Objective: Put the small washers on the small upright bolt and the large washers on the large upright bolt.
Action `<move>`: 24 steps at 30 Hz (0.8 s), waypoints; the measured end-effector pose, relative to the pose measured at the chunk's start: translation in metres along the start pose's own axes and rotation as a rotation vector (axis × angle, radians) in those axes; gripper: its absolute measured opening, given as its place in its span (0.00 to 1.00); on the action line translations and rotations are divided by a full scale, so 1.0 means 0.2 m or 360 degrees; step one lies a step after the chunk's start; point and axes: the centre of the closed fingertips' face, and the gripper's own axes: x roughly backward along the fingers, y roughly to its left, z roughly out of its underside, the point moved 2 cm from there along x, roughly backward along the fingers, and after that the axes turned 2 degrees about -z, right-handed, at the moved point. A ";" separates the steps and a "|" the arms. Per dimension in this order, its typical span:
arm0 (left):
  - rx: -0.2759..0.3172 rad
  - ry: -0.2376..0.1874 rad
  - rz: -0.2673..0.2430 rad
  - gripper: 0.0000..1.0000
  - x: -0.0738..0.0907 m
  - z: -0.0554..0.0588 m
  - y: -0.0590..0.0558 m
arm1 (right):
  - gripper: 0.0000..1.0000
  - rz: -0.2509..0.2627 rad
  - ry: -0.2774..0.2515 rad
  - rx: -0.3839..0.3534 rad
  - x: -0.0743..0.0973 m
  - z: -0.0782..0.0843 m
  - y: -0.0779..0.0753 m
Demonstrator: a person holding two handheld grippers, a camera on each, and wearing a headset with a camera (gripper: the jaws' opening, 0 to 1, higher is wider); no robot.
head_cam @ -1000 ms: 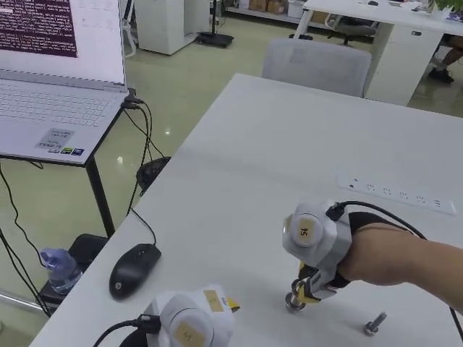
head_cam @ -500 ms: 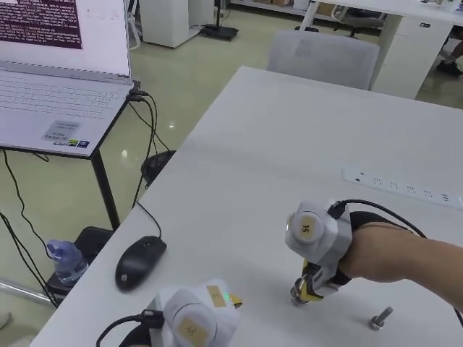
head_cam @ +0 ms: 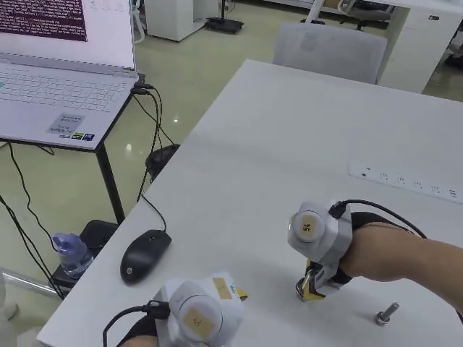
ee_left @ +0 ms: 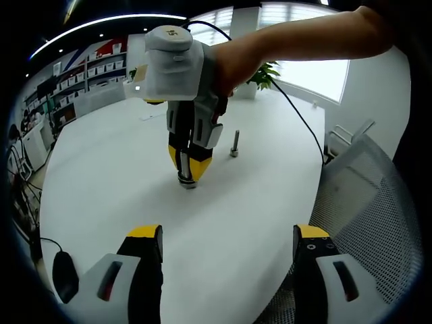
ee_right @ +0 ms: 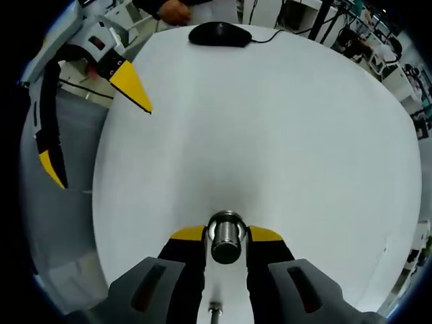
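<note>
My right gripper points down at the white table and is shut on the large upright bolt, whose round head shows between the yellow jaws. In the left gripper view the right gripper pinches that bolt just above its base. A small bolt stands to its right, also the small bolt behind it. My left gripper hovers open near the table's front edge, well short of both bolts; its body sits at the bottom of the head view.
A black mouse with its cable lies on the table's left front edge. A white power strip lies at the far right. A laptop stands on a side table to the left, a grey chair beyond the table.
The head camera has shifted, so the whole scene slid right and down. The right gripper stays at the large bolt; the left gripper has barely moved.
</note>
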 end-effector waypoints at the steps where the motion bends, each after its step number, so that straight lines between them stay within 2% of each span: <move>1: 0.0003 0.0000 0.0000 0.78 0.00 0.00 0.00 | 0.23 -0.0002 0.0000 -0.0005 -0.01 0.00 0.00; 17: -0.0008 -0.0007 -0.0002 0.79 0.00 -0.02 0.01 | 0.24 -0.0002 -0.0008 -0.0010 0.00 -0.01 0.00; 24: -0.0017 -0.0006 0.0000 0.79 0.00 -0.03 0.00 | 0.25 0.0022 -0.0057 -0.0037 0.01 0.00 0.00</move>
